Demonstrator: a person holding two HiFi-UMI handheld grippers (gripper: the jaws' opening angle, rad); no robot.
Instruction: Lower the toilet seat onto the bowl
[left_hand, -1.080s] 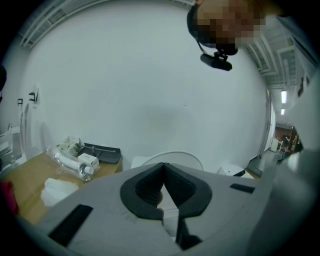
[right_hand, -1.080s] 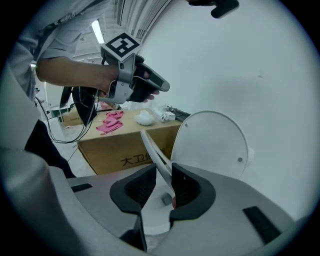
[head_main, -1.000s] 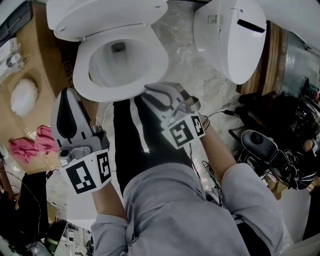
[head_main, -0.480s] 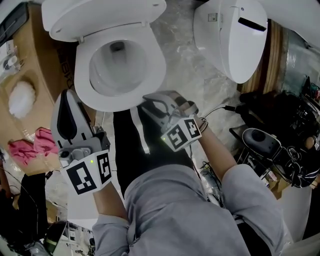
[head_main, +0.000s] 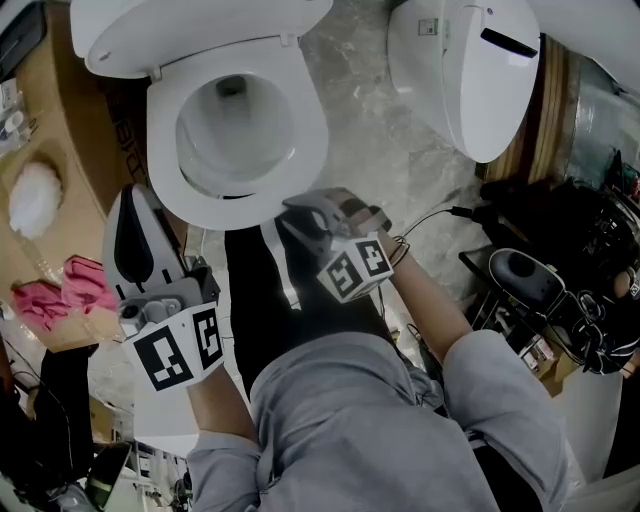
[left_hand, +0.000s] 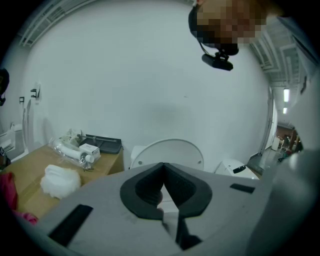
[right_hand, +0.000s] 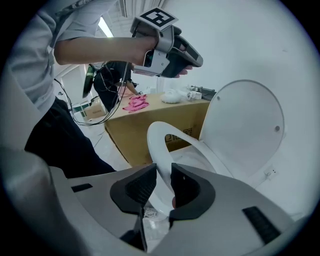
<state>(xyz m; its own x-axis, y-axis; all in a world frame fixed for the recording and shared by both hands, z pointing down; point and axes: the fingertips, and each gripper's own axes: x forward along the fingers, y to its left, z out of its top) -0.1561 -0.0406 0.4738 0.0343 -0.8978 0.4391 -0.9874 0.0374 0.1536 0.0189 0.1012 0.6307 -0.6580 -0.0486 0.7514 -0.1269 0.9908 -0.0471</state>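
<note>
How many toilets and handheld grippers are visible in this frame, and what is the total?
White ceramic toilets: 2 (open-lidded toilet; closed-lid toilet)
Grey handheld grippers with marker cubes: 2 (left gripper, jaws together; right gripper, jaws closing, white toilet seat between them)
Total: 4

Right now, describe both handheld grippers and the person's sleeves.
Both the left gripper and right gripper are grey plastic wedges with black ribbed pads and black-and-white square-marker cubes. Short light-grey sleeves. The right jaws are closing on the white toilet seat.
</note>
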